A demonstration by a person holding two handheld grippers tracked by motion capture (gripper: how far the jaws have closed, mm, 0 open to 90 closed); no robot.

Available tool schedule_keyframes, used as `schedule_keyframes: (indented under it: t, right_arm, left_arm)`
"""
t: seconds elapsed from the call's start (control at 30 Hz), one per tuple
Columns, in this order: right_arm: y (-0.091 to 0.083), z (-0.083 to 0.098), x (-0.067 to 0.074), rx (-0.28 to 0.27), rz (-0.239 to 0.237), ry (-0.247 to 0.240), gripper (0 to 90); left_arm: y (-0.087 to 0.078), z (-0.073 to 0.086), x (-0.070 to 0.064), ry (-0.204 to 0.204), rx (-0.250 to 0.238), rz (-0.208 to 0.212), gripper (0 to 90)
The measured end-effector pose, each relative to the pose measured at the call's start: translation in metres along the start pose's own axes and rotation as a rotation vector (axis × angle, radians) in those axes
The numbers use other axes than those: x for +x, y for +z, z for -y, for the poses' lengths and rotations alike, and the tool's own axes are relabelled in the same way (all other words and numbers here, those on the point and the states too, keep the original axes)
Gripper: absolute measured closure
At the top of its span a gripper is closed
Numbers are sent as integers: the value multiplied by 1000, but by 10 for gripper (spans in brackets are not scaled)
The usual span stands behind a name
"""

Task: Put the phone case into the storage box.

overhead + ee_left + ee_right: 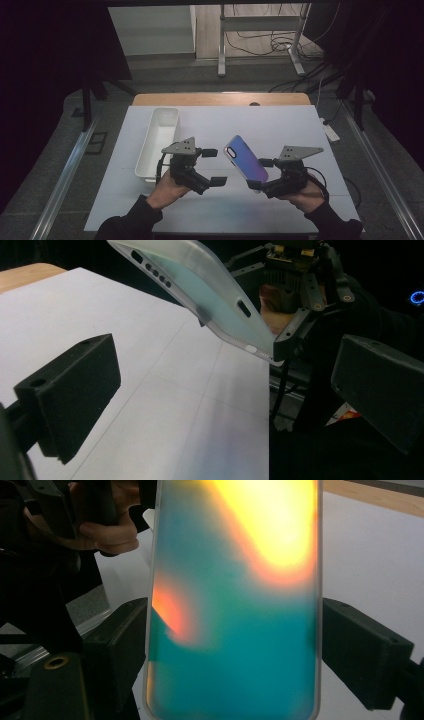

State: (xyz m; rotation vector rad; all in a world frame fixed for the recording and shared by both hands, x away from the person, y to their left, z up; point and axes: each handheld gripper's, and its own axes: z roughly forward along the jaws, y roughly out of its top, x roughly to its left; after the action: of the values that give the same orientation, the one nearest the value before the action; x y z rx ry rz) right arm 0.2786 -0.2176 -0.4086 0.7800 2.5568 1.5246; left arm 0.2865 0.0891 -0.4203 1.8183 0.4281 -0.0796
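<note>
A phone case [245, 159] with a blue-purple sheen is held tilted above the white table sheet [225, 210]. My right gripper [260, 173] is shut on its lower end. In the right gripper view the case [235, 620] glows teal and orange, and the pads [120, 645] press on both long edges. My left gripper [215, 166] hovers just left of the case, open and empty. In the left gripper view its jaws stand wide apart around bare table [225, 395]. There the case [200, 285] hangs ahead and above them, showing its frosted inside and port cutouts.
A long white bin [145, 150] lies empty on the sheet's left side, close behind my left hand. The wooden table edge [220, 98] runs along the back. Beyond it are a grey floor, a metal stand and cables [280, 42].
</note>
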Motion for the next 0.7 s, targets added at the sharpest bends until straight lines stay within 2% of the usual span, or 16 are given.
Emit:
schedule_keyframes:
  t: [0.2,0.3,0.43,0.47,0.5,0.67,0.7]
  right_arm:
    - [1,-1,2,-5,-9,-2,168]
    - [1,-1,3,-10,-15,-5,167]
    - [1,-1,4,-11,-17,-7,168]
    - [1,-1,4,-11,-17,-7,168]
    - [1,-1,4,-11,-18,-8,168]
    - [1,-2,4,-11,-18,-9,168]
    - [1,-2,4,-11,-19,-9,167]
  left_arm:
    - [9,-4,1,7,12,33,7]
    - [13,-6,2,14,19,54,42]
    - [14,-6,1,14,18,72,207]
    - [13,-6,2,9,20,75,207]
    - [13,-6,2,6,16,82,244]
    - [10,-6,3,-4,20,117,494]
    - [10,-6,3,-10,23,132,494]
